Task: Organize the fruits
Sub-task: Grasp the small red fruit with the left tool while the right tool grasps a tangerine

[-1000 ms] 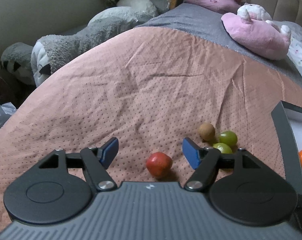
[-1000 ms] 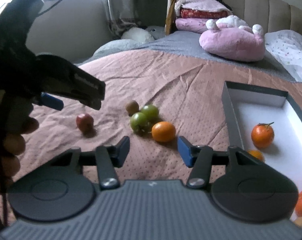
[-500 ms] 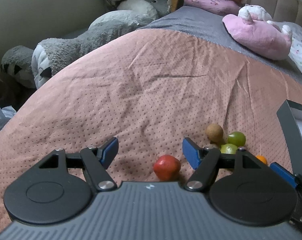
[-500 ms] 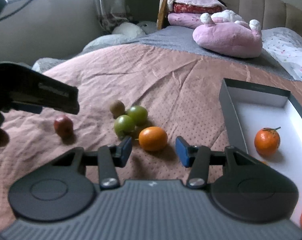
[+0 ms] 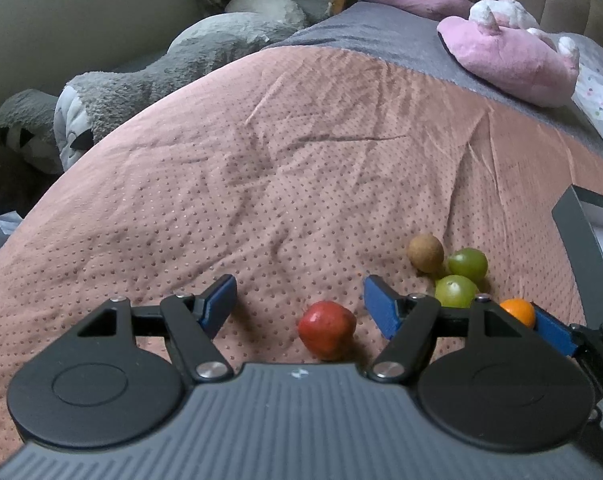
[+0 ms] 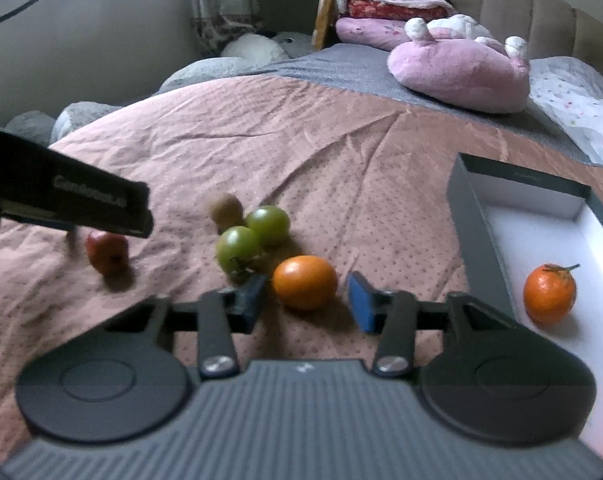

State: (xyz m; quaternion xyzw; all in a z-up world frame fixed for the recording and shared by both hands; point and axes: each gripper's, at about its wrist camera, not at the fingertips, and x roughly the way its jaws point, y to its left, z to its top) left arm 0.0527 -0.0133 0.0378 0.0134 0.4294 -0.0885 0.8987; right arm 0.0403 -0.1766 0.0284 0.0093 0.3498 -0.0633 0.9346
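Right gripper (image 6: 307,300): jaws closing around the loose orange (image 6: 304,287), which sits between the blue pads on the pink bedspread (image 6: 341,168); pads not yet pressing. Step in hand: grasping.

Box (image 6: 475,240): to this gripper's right, one tangerine (image 6: 549,294) inside. Next move, likely: firm grip, lift, carry right over the wall.

Left gripper (image 5: 299,300): jaws wide, empty; red fruit (image 5: 327,330) between them. Green fruits (image 6: 253,236) just ahead-left of the right gripper.

Pink dotted bedspread (image 6: 341,152), loose fruits (image 6: 304,282), open box (image 6: 477,240), pink plush (image 6: 457,66)
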